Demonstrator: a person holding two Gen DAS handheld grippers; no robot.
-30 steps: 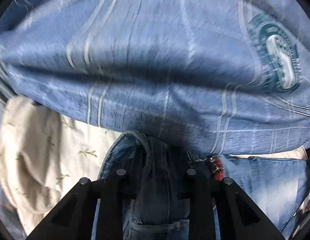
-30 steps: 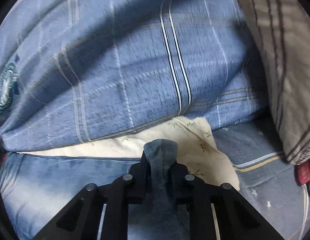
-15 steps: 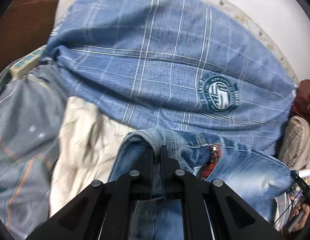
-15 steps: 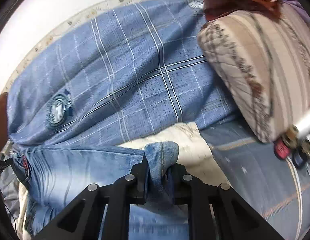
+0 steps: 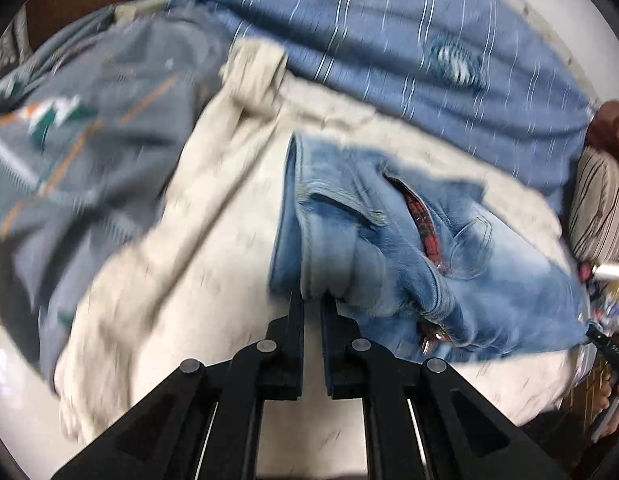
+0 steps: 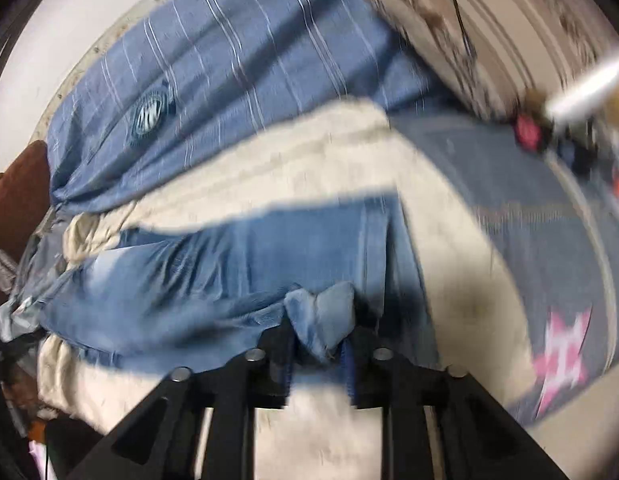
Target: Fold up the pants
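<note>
Light blue jeans [image 5: 389, 240] lie spread across a cream sheet [image 5: 213, 264]. The red lining at the fly shows. My left gripper [image 5: 312, 304] is shut on the waistband edge at the jeans' near left corner. In the right wrist view a jeans leg [image 6: 229, 264] stretches away to the left. Its folded hem [image 6: 321, 312] bulges between the fingers of my right gripper [image 6: 319, 332]. Those jaws are opening, and the hem sits loosely in the gap. Both views are blurred by motion.
A blue plaid pillow [image 5: 389, 40] [image 6: 229, 60] lies behind the jeans. A grey patterned blanket [image 5: 89, 120] [image 6: 529, 220] flanks the sheet on both sides. A striped quilted cushion [image 5: 601, 208] [image 6: 489, 20] sits at the right. A person's hand [image 5: 613, 400] shows at the lower right.
Both grippers have drawn back from the plaid pillow, dragging the jeans out over the cream sheet. The right jaws, clamped on the hem before, have parted. The left stays clamped on the waistband.
</note>
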